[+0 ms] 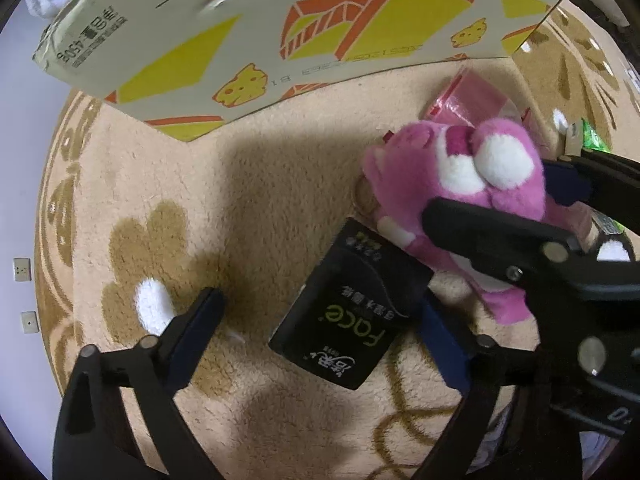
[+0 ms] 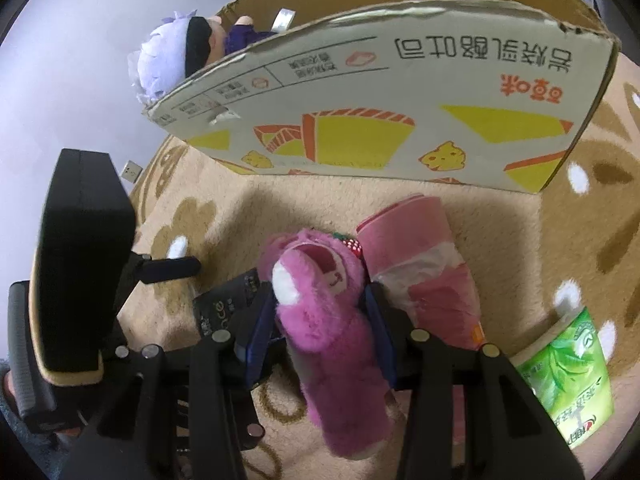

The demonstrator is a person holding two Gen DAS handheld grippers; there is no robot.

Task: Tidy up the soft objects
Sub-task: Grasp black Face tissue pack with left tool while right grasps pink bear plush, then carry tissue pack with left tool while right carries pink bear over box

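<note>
A pink plush bear (image 2: 320, 300) lies on the beige rug, and my right gripper (image 2: 320, 320) is shut on its body. The bear also shows in the left wrist view (image 1: 472, 184) with the right gripper's fingers (image 1: 480, 224) around it. My left gripper (image 1: 320, 320) is open, its jaws on either side of a black tissue pack (image 1: 352, 304) on the rug. A white cardboard box (image 2: 400, 120) with yellow and orange prints stands behind. A plush doll with lilac hair (image 2: 172, 56) lies inside the box.
A pink tissue pack (image 2: 424, 256) lies right of the bear. A green tissue pack (image 2: 568, 368) lies at the far right. The box (image 1: 280, 40) fills the top of the left wrist view. A wall with sockets (image 1: 22, 270) is on the left.
</note>
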